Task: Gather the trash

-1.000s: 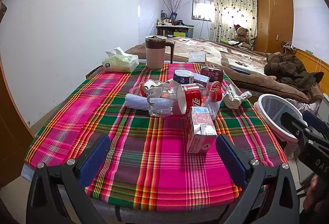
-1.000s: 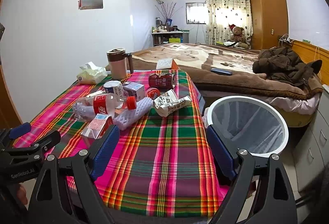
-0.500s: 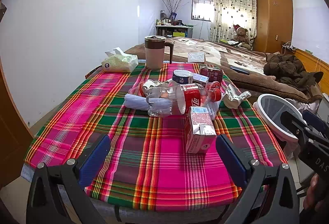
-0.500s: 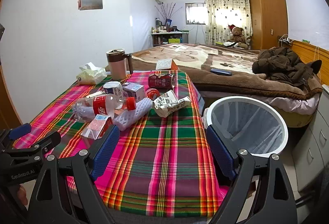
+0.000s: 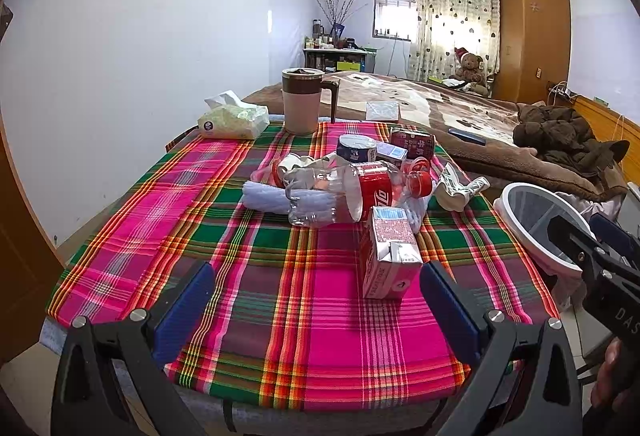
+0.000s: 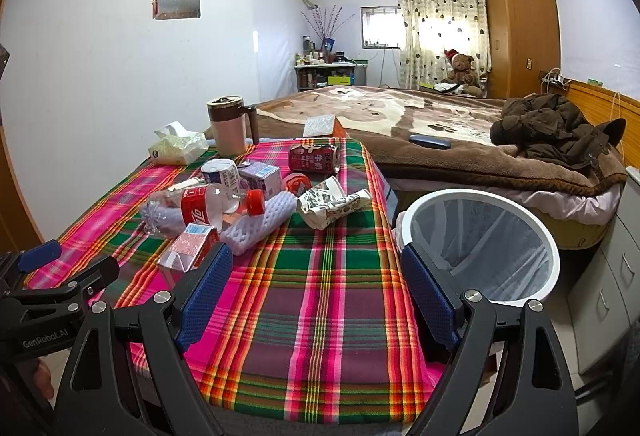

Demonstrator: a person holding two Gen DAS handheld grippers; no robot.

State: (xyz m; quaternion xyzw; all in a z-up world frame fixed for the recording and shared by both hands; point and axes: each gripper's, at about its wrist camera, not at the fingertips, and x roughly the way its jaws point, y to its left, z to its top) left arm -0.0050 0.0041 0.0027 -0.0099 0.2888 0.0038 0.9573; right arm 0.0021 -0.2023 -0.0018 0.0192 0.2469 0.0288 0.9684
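A: Why is the litter bunched mid-tabletop (image 6: 320,300)?

B: Likely for reach — the cola bottle (image 5: 344,192), pink milk carton (image 5: 388,256), red can (image 6: 314,158) and crumpled paper cup (image 6: 332,202) lie near each other, with the lined white bin (image 6: 480,236) on the floor just beside the table's right edge.

A: And the tongs?

B: Left tongs (image 5: 316,300) spread wide, empty, the carton just ahead — right tongs (image 6: 316,292) equally wide, touching nothing, between trash and bin.

Lidded mug (image 5: 301,101) beside tissue pack (image 5: 234,116) (teddy bear (image 6: 461,70) beyond).
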